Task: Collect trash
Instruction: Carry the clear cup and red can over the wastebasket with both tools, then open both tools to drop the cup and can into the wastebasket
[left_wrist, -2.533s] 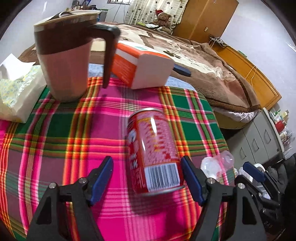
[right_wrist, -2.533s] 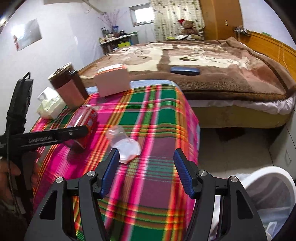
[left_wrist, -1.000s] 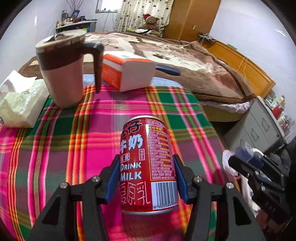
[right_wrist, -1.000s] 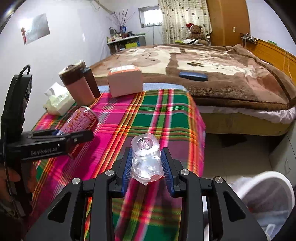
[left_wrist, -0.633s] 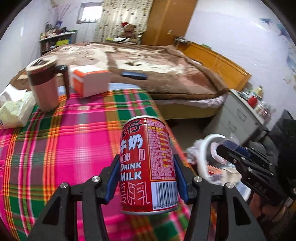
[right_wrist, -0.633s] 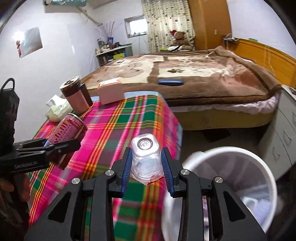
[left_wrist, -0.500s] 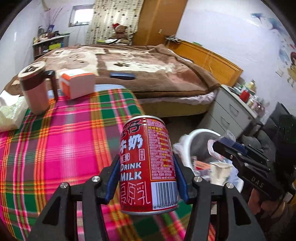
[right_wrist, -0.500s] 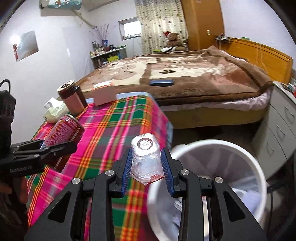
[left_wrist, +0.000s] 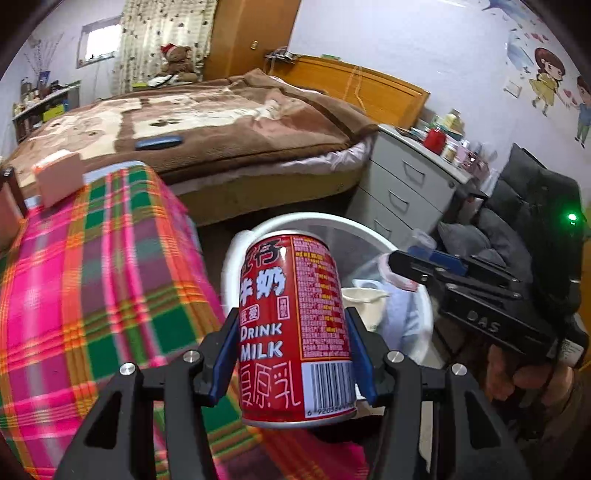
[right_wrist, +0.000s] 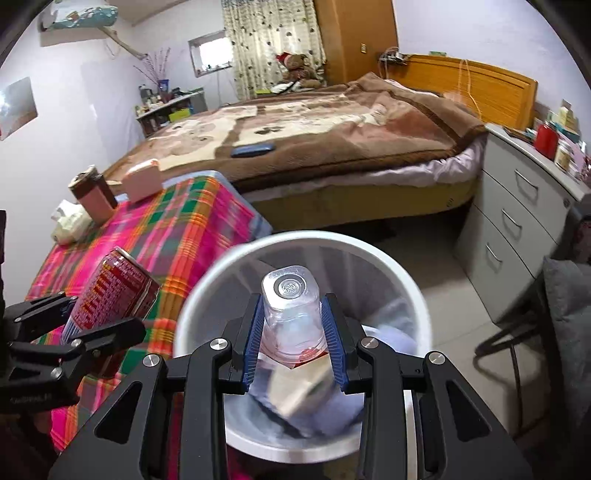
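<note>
**Both grippers loaded at the bin**

The left gripper (left_wrist: 291, 354) is clamped on a red milk can (left_wrist: 293, 325). The can stands upright between the two blue pads (left_wrist: 223, 360), one pad pressed to each side of its lower half, its top rising well beyond the fingertips and its barcode end sitting back toward the gripper body. Beyond the fingertips and partly behind the can lies the white trash bin (left_wrist: 424, 314); off to the left of the fingers spreads the plaid tablecloth (left_wrist: 92, 277).

The right gripper (right_wrist: 293, 341) is clenched on a clear plastic cup (right_wrist: 290, 314). The cup is held upside down, its flat base pointing forward past the fingertips, its wider mouth back between the blue pads (right_wrist: 253, 341), which touch it on both sides. Directly under and ahead of these fingers is the open mouth of the bin (right_wrist: 369, 247), with crumpled paper and other rubbish in it below the cup.

In the right wrist view the can (right_wrist: 110, 291) in the left gripper (right_wrist: 99, 317) sits to the left of the right fingers, just beside the bin rim and above the tablecloth edge (right_wrist: 177, 229). In the left wrist view the right gripper (left_wrist: 436, 260) reaches in over the far side of the bin, to the right of the left fingers.
</note>
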